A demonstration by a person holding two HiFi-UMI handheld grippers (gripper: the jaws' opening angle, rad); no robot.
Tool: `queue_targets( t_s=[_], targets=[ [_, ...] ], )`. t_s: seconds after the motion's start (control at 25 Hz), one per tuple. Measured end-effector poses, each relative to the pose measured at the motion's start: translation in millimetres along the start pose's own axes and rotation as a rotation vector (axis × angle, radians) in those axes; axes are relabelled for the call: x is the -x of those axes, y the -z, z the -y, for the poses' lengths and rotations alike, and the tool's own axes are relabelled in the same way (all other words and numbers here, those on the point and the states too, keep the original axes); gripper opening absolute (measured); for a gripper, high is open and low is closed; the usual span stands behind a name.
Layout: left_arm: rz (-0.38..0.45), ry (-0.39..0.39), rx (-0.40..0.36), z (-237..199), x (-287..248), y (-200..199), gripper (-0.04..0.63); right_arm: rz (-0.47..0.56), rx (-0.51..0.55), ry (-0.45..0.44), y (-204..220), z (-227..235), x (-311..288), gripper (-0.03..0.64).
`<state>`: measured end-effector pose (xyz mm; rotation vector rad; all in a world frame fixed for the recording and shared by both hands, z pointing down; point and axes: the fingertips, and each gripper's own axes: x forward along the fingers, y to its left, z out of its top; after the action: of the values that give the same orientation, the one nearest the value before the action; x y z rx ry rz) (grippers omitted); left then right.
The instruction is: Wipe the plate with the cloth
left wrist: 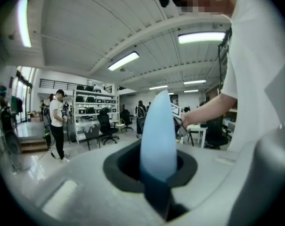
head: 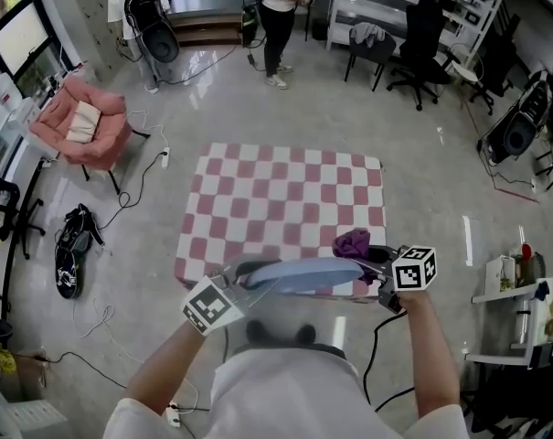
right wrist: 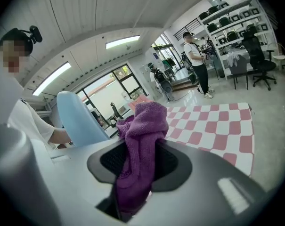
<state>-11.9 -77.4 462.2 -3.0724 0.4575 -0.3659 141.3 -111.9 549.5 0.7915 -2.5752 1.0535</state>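
The left hand-held gripper [left wrist: 157,182] clamped the plate [head: 303,274]; the right hand-held gripper [right wrist: 133,173] pinched the cloth [head: 352,242]. A steady plate and broad, pressed strokes would suit.

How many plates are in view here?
1: a light blue plate, held in the left gripper over the checkered table's near edge, next to the purple cloth in the right gripper.

The plate [head: 305,273] hides the lower part of the cloth [head: 352,241] in the head view.

Head view looks steeply down from above.
Both gripper views ride close, facing each other across the plate [head: 303,274].
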Motion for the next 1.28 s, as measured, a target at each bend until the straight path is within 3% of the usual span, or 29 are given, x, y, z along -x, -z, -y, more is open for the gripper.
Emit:
queue_targets(
  t_s=[0.16, 0.32, 0.48, 0.64, 0.88, 1.08, 1.28],
  targets=[
    [0.034, -0.008, 0.105, -9, 6, 2, 0.057, 0.064, 0.033, -0.007, -16, -7, 10, 0.138],
    [0.025, -0.016, 0.1, -13, 9, 5, 0.056, 0.108, 0.06, -0.038, -36, -18, 23, 0.138],
    [-0.008, -0.023, -0.05, -10, 9, 0, 0.057, 0.083, 0.099, -0.073, -51, -22, 27, 0.138],
    [-0.056, 0.004, -0.21, -1, 2, -4, 0.057, -0.024, 0.146, -0.073, -58, -20, 19, 0.138],
    [-0.043, 0.03, -0.338, 9, -5, -20, 0.057, -0.285, 0.216, -0.179, -34, -33, -8, 0.138],
    [-0.053, 0.043, -0.475, 20, -11, -28, 0.057, -0.397, 0.221, -0.213, -19, -33, -26, 0.138],
    [-0.071, 0.079, -0.537, 30, -18, -22, 0.057, -0.481, 0.219, -0.259, -7, -38, -45, 0.138]
  ],
)
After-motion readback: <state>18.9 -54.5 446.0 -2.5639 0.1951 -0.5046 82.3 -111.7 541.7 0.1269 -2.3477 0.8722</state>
